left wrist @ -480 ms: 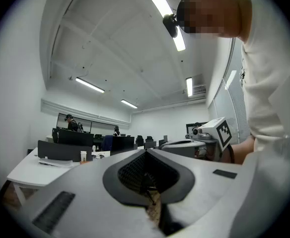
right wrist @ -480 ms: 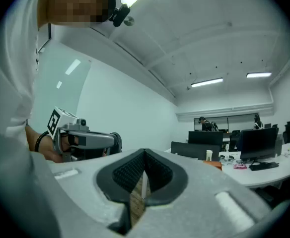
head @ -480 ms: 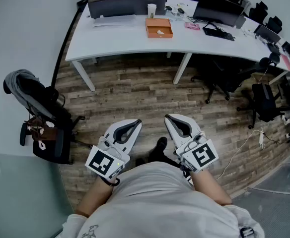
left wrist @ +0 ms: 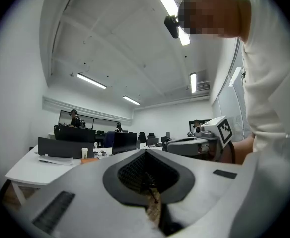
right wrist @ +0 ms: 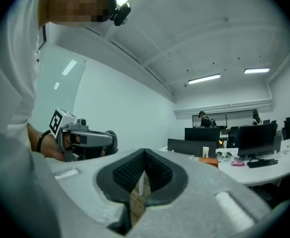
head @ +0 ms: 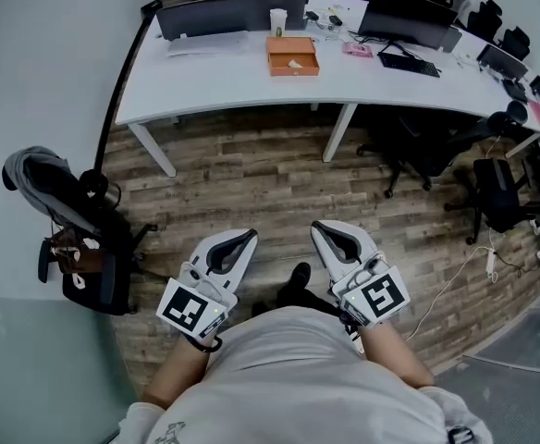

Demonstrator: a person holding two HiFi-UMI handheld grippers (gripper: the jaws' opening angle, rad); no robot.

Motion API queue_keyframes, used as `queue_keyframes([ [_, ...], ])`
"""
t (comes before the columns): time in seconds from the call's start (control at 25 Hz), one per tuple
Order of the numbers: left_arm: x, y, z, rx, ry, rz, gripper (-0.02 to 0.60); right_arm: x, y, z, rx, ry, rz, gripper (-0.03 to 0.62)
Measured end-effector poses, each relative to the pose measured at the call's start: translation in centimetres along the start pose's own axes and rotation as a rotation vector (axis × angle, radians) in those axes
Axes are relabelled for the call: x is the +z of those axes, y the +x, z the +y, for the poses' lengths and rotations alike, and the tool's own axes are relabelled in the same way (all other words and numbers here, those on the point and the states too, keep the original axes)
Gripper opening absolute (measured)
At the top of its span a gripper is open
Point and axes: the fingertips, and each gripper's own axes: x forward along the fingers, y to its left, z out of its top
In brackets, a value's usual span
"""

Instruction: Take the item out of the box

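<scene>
head view: both hands were held level at the waist, left gripper at 7 o'clock and right gripper at 5, above the wood floor. the orange box sat on the white desk at 12, well apart from both. left gripper view: its jaws met, empty. right gripper view: its jaws met, empty.
</scene>
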Motion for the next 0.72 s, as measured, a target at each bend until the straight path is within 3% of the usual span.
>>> queue_keyframes([
  [0.52, -0.5, 17.9, 3.9, -0.022, 0.009, 0.018, -0.002, -0.7, 0.9, -17.7, -0.006, 0.013, -0.012, 0.003],
  [0.72, -0.4, 22.6, 3.6, -0.039, 0.000, 0.022, -0.002, -0.3, 0.3, -21.8, 0.002, 0.007, -0.009, 0.003],
])
